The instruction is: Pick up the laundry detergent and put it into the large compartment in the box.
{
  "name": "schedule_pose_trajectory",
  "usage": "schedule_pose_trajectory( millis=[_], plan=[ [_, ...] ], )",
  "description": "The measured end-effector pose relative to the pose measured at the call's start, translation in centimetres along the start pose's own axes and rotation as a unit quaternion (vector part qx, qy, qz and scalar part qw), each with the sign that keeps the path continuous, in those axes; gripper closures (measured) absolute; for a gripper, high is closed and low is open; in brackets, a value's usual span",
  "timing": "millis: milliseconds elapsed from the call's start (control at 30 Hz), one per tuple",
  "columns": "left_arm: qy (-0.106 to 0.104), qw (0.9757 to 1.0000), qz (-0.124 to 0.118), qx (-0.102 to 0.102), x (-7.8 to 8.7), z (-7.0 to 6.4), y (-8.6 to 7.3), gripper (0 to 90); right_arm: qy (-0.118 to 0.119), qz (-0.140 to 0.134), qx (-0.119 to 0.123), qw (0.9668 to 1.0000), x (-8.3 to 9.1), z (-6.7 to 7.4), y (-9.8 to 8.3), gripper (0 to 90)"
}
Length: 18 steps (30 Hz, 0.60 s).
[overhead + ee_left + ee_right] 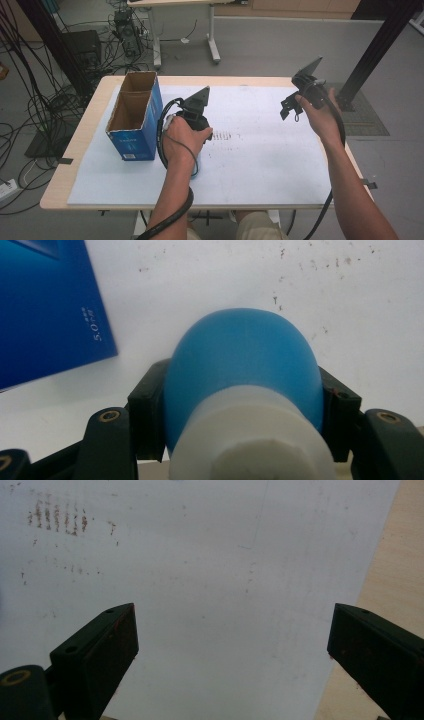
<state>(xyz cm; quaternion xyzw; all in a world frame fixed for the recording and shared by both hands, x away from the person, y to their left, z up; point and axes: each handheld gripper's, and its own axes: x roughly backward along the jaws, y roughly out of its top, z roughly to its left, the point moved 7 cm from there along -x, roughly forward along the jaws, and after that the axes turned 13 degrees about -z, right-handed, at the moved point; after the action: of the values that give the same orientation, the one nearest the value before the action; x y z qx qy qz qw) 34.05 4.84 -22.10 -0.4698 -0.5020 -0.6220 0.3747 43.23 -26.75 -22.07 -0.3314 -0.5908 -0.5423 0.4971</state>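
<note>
Here, left gripper [240, 405] clamped on a blue-and-white rubber bulb [242, 390], jaws pressing its blue sides from left and right, white collar end toward the camera, blue dome pointing away over the white mat [210, 285]. In the high view, same gripper [196, 131] low over the mat near table centre, just right of the open blue cardboard box [135, 116], bulb barely visible as a blue patch under the hand [195, 167]. Right gripper [232, 645] spread wide and empty above the mat's right edge, bare wooden tabletop [395, 570] beyond; in the high view held up and well apart from the box [295, 102]. Likely step: carrying the bulb toward the box opening. Risks, as judged: soft rounded body squirming out of the flat jaws if grip eases or the wrist tilts sharply; over-squeezing deforming the bulb and popping it free; clipping the box's near wall on the way over and shoving or toppling the light carton.
</note>
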Motion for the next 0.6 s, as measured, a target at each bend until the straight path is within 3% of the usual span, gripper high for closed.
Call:
schedule_pose_trajectory(
  millis=[300, 600],
  plan=[
    [-0.001, 0.9999, -0.007, -0.011, 3.4, 0.4, 1.2, 37.9, 0.003, 0.002, 0.002, 1.0, 0.0, 0.3, -0.1, 5.8],
    [0.022, 0.9991, -0.021, -0.03, 10.1, 1.0, 4.1, 37.9, 0.007, 0.004, 0.006, 1.0, 0.1, 0.8, -0.1, 5.8]
  ],
)
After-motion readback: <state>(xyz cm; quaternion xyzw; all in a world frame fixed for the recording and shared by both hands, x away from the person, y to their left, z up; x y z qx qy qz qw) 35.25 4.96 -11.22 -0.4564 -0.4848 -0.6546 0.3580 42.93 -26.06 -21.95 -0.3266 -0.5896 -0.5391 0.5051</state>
